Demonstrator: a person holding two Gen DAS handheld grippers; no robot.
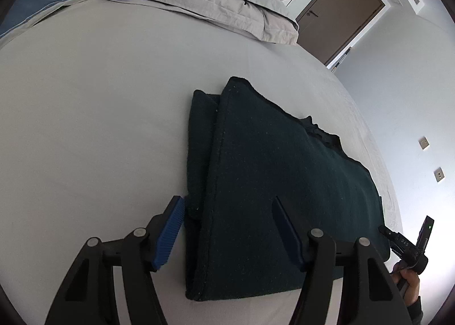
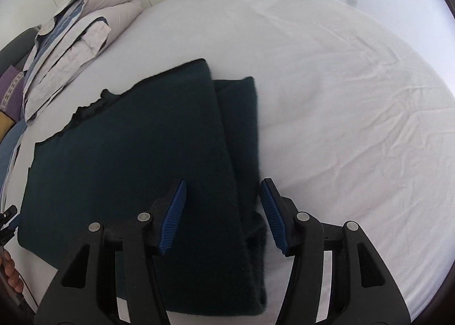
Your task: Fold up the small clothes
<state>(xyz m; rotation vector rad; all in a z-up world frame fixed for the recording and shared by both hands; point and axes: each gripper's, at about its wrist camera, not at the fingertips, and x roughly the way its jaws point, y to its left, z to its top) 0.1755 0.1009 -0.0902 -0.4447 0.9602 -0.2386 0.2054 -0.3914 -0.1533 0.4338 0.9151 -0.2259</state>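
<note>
Dark green garment (image 1: pixel 270 183) lies flat on the bed (image 1: pixel 85 112), folded lengthwise, pillows (image 1: pixel 204 1) off at eleven o'clock; left hand-held gripper (image 1: pixel 230 228) spread, empty, straddling its near edge; right hand-held gripper (image 2: pixel 223 211) spread too, pinching nothing, poised over the opposite folded edge; looks a thick, soft knit, limp and light, not slippery; best taken at the near corners, through every layer.

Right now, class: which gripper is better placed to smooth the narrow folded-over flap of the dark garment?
Probably the left gripper: it hangs open over the dark garment astride the flap's edge. The right gripper is open over the opposite fold.
</note>
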